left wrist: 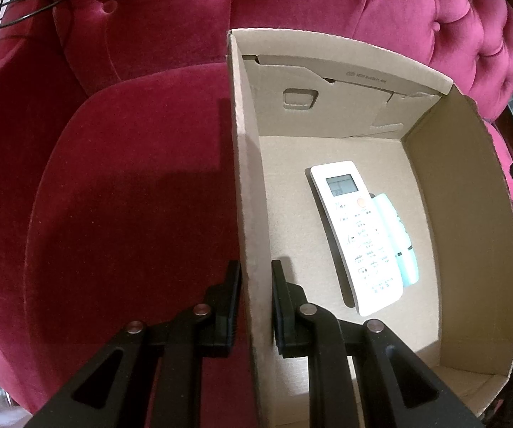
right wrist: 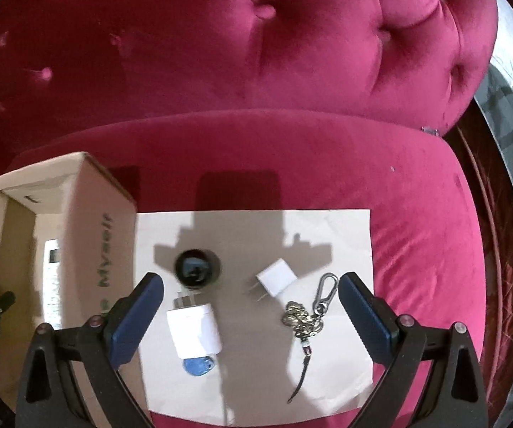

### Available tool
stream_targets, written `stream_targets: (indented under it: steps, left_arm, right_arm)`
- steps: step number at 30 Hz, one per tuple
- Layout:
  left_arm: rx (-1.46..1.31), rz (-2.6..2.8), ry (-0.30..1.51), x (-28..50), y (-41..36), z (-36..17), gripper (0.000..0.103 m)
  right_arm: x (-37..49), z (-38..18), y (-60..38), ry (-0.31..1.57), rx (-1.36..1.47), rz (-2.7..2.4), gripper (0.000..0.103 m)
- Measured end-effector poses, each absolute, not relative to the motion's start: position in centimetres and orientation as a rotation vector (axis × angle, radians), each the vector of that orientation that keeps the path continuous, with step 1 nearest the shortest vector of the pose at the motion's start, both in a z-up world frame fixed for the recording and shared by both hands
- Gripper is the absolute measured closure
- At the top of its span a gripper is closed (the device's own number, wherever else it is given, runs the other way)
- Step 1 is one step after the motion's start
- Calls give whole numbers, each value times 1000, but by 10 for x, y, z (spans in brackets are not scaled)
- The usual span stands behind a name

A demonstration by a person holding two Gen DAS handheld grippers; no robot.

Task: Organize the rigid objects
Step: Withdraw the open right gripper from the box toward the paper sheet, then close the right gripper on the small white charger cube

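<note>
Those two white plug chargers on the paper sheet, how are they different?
The small cube charger is squarish; the larger charger is longer and bulkier. The cube lies alone mid-sheet; the larger one lies between a black round object and a blue tag. Both are white, with prongs showing.

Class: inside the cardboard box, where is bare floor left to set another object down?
Bare floor lies between the white remote and the wall of the cardboard box pinched by the left gripper, and beyond the remote. Its right side is crowded.
</note>
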State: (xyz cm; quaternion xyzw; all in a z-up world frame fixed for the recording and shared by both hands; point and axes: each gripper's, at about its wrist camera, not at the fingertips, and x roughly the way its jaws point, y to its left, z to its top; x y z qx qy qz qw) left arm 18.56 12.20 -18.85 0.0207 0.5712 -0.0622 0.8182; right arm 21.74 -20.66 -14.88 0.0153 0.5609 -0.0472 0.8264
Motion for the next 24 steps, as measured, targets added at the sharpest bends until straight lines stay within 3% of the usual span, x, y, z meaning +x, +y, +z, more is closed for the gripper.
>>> stream_targets:
  steps: [24]
  left_arm:
    - [55,-131,1222,187,118,-193,86]
  right_arm:
    - [250,-222,-246,1289,99,-147,6]
